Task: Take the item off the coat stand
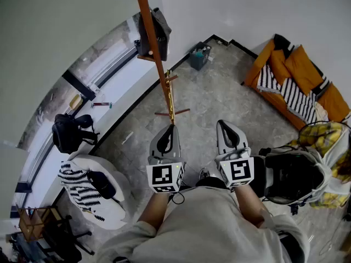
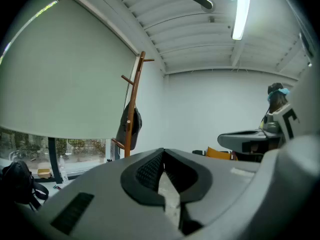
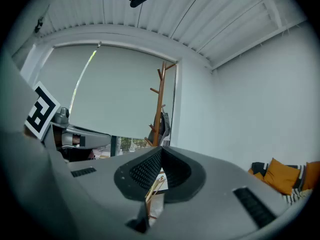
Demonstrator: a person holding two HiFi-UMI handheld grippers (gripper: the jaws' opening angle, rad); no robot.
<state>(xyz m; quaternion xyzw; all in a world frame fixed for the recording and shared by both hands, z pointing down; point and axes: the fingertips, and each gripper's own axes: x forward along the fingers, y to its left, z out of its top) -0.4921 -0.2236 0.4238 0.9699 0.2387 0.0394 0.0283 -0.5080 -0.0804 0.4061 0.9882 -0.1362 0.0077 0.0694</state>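
The wooden coat stand (image 1: pixel 158 59) rises in front of me near the window corner. A dark item (image 1: pixel 153 33) hangs from one of its upper pegs. Both grippers are held low in front of my body, well short of the item. My left gripper (image 1: pixel 169 129) is shut and empty, its tip close to the stand's base. The right gripper (image 1: pixel 226 126) is beside it, also shut and empty. In the left gripper view the stand (image 2: pixel 131 104) and the hanging item (image 2: pixel 129 127) lie beyond the left gripper (image 2: pixel 162 152). In the right gripper view the stand (image 3: pixel 160 104) and the item (image 3: pixel 164 124) lie beyond the right gripper (image 3: pixel 161 152).
An orange sofa (image 1: pixel 299 81) with striped cushions stands at the right wall. A teal bin (image 1: pixel 199 55) sits in the far corner. A black backpack (image 1: pixel 68 131) rests on the window ledge above a white chair (image 1: pixel 93 188). Another backpack (image 1: pixel 293 174) lies right of me.
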